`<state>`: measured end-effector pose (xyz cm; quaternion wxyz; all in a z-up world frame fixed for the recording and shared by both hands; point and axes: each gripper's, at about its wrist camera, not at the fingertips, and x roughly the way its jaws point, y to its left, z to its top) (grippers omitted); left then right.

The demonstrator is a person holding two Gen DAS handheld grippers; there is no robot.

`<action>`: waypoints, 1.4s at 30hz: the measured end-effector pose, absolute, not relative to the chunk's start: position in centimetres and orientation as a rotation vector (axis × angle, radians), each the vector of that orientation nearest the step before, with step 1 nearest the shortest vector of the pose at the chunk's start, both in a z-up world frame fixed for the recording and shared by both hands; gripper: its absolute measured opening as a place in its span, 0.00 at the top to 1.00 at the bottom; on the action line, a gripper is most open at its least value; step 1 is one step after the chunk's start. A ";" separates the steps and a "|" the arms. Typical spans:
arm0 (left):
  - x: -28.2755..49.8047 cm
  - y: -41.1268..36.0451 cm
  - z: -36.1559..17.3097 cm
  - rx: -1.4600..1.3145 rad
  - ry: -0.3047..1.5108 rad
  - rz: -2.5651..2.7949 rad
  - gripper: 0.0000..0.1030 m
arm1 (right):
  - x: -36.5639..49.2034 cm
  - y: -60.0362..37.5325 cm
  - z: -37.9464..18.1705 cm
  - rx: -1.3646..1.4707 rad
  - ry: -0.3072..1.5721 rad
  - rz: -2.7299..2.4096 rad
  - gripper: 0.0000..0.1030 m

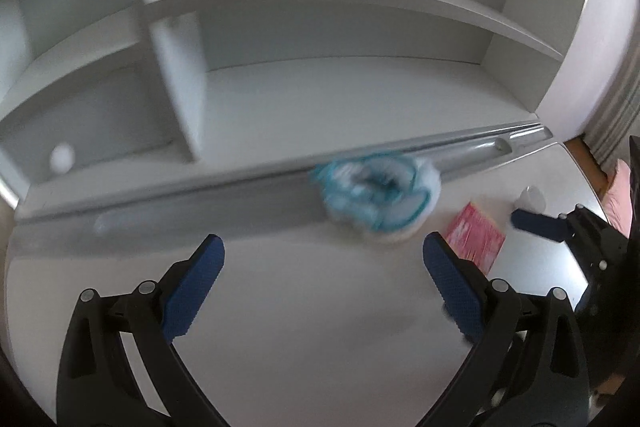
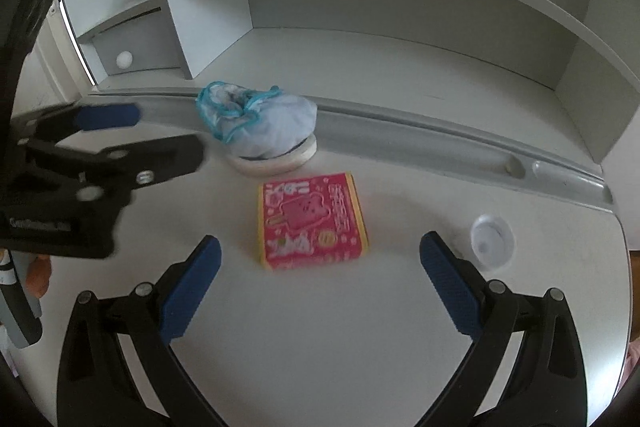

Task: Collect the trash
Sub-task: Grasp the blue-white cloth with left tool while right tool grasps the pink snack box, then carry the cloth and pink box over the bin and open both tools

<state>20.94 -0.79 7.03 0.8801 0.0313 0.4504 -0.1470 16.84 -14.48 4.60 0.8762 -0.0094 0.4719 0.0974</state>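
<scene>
On the white table (image 2: 320,327), a red and yellow snack box (image 2: 312,223) lies flat, ahead of the right gripper (image 2: 320,247), whose fingers are spread wide and empty. Behind the box, a crumpled blue-trimmed wrapper (image 2: 260,123) sits on a round white lid at the grey groove. A small white cup (image 2: 492,235) lies to the right. The left gripper (image 1: 320,247) hovers, fingers apart, holding nothing
</scene>
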 end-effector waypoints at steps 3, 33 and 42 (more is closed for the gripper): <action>22.5 -1.9 7.0 0.077 0.934 -0.333 0.06 | 17.5 -14.6 4.6 -0.025 0.981 0.194 0.12; 17.3 -2.5 12.7 0.071 0.862 -0.419 0.81 | 11.4 -15.8 7.9 0.017 0.913 0.176 0.51; 12.7 -3.4 14.4 0.080 0.844 -0.447 0.81 | 6.3 -17.4 9.7 0.029 0.890 0.124 0.51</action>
